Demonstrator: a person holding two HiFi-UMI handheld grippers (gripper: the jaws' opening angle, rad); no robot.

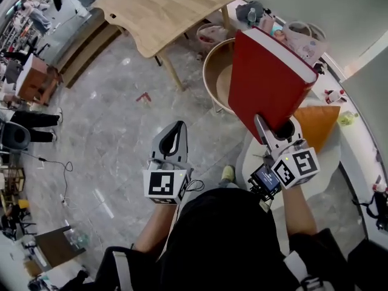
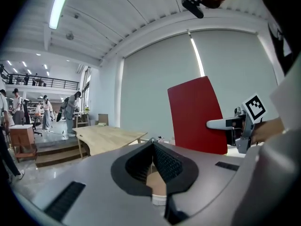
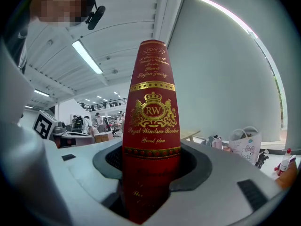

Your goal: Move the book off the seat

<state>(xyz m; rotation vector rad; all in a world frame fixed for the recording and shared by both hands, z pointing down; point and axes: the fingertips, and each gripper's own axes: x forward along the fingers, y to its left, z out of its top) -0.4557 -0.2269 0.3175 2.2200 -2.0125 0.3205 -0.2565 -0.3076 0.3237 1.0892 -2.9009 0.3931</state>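
My right gripper (image 1: 267, 130) holds a thick red book (image 1: 267, 80) upright in the air, above and in front of a white seat (image 1: 327, 159). The jaws are shut on the book's lower end. In the right gripper view its spine (image 3: 151, 121), with gold print, stands between the pads of the right gripper (image 3: 150, 161). From the left gripper view the book (image 2: 196, 114) and the right gripper (image 2: 229, 124) show at the right. My left gripper (image 1: 176, 128) hangs over the grey floor to the left, jaws shut together with nothing between them (image 2: 153, 144).
An orange cushion (image 1: 317, 123) lies on the white seat. A round wooden tub chair (image 1: 213, 71) stands behind the book, and a wooden table (image 1: 160, 8) beyond it. Bags (image 1: 303, 38) sit on the ledge at the right. People stand far left.
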